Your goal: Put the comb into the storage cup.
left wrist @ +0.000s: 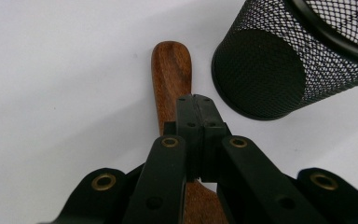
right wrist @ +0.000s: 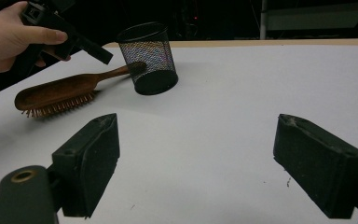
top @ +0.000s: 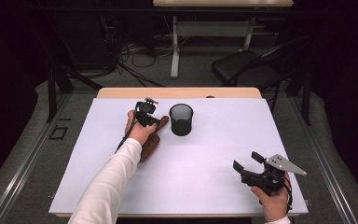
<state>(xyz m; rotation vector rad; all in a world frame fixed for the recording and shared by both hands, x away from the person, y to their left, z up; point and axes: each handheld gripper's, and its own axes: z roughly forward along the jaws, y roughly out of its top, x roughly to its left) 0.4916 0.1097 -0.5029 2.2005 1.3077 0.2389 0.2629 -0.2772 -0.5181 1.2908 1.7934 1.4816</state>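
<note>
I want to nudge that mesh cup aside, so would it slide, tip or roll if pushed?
The cup is open wire mesh, so probably light and easy to slide. It stands upright on a flat base, taller than wide, so a high push may tip it. Once on its side, its round wall would likely roll.

Lab: floor cables (top: 135,58), bare desks (top: 214,28), dark surroundings.

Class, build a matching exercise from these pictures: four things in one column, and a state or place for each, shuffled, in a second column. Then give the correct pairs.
Column one:
1. left gripper
2. right gripper
3. mesh cup
4. hairbrush

Column two:
A. standing upright, near the table's far edge
B. jaws closed together, above a wooden handle
C. jaws wide apart, at the near right corner
D. lying bristles down on the white table

Pairs: 1-B, 2-C, 3-A, 4-D
</note>
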